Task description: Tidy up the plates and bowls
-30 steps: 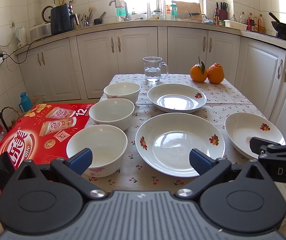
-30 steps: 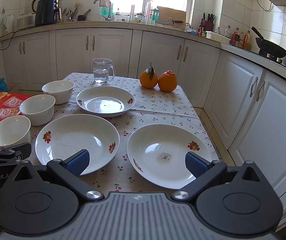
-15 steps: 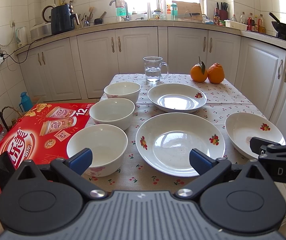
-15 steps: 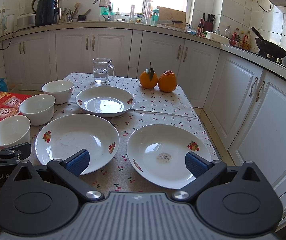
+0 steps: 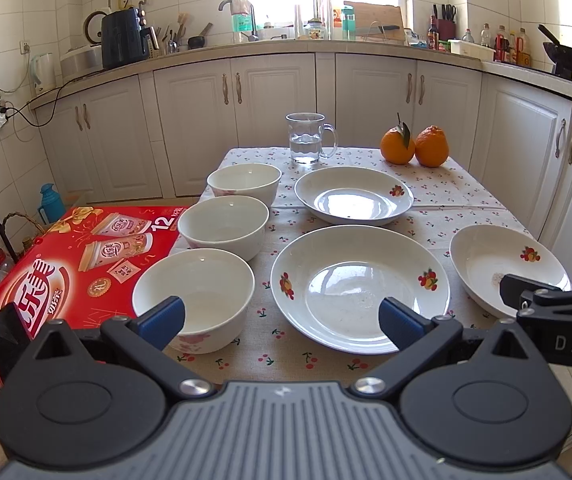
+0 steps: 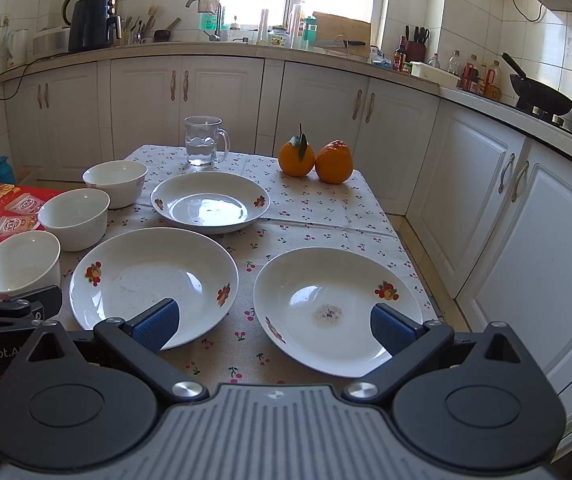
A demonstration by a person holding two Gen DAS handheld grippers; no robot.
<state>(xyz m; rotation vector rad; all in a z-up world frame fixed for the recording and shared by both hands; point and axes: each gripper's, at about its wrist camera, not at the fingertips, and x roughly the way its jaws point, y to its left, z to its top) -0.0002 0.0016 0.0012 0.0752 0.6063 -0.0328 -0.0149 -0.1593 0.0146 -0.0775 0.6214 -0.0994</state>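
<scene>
Kitchen desk carries three bowls in a row left of three separate plates; left tool and right tool hover released, nothing stacked, so next grip a rim.

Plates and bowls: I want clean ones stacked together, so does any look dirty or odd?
The near right plate has a small speckled patch of residue at its centre. The other dishes look intact and upright.
</scene>
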